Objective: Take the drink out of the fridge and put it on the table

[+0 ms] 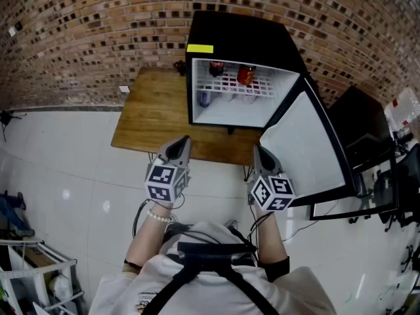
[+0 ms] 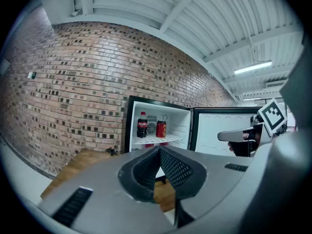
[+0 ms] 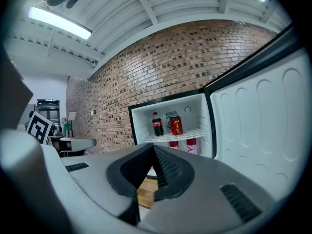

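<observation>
1. The fridge stands on the right part of the wooden counter, with its back near the brick wall.
2. Its door is swung wide open to the right. In the head view the door reaches past the near edge of the counter, out over the floor.
3. A cola bottle and a red can stand upright on the upper wire shelf, the bottle to the left and the can just beside it. More drinks stand under this shelf, but they are too small to identify.
4. The front of the fridge is open toward the person, and nothing stands between it and the two grippers.
5. Bare wood shows on the left part of the counter, up to its left and near edges. A small dark thing lies by the back left corner of the fridge.
6. The left gripper hangs at the near edge of the counter and points at the fridge. Its fingers are clenched tip to tip, with nothing between them.
7. The right gripper hangs just beside the lower edge of the open door. Its fingers are also pressed together and hold nothing.
8. The two grippers are well apart from each other, and both are apart from the drinks.
</observation>
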`<state>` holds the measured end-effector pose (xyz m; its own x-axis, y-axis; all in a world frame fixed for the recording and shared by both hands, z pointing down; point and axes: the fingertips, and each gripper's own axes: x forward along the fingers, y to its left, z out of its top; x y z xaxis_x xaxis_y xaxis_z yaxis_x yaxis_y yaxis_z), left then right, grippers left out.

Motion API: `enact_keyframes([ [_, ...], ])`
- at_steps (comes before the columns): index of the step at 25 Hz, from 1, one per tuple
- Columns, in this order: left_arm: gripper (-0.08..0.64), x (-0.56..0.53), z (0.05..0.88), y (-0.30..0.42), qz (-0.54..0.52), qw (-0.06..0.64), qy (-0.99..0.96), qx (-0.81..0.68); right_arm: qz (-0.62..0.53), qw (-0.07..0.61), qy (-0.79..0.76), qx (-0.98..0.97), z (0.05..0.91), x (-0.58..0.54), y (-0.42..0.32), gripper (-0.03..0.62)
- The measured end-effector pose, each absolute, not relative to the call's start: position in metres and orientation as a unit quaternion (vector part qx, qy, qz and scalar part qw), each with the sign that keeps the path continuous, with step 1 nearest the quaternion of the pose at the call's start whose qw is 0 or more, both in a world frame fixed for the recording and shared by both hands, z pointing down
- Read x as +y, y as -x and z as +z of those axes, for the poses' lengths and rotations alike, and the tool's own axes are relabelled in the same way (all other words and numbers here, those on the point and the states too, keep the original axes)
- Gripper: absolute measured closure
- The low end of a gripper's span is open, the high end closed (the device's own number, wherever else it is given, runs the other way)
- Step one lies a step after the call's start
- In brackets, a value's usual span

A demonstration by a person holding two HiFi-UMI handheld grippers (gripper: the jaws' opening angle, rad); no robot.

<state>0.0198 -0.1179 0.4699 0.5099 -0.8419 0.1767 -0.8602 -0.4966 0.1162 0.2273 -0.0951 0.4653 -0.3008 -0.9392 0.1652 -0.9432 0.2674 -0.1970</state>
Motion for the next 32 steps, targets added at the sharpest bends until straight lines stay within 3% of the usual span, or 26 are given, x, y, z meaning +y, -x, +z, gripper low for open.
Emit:
enact_keyframes([
  [11, 0.56, -0.14, 0.467, 0.001, 0.046, 0.094, -0.872, -0.479, 0.122, 0.022, -0.595, -0.794, 0.467, -0.125, -0.197, 0.571],
  [13, 0.559, -0.143, 0.465, 0.007, 0.047, 0.094, -0.876, -0.47, 0.12, 0.028, -0.599, -0.791, 0.468, -0.134, -0.188, 0.514],
  [17, 0.56, -0.147, 0.462, 0.02, 0.049, 0.096, -0.889, -0.444, 0.106, 0.036, -0.614, -0.782, 0.465, -0.154, -0.168, 0.483],
  [21, 0.559, -0.148, 0.462, 0.036, 0.055, 0.102, -0.903, -0.413, 0.089, 0.044, -0.628, -0.772, 0.459, -0.178, -0.144, 0.384],
  [32, 0.559, -0.184, 0.463, 0.059, 0.044, 0.118, -0.898, -0.422, 0.088, 0.049, -0.63, -0.77, 0.458, -0.274, -0.11, 0.29],
])
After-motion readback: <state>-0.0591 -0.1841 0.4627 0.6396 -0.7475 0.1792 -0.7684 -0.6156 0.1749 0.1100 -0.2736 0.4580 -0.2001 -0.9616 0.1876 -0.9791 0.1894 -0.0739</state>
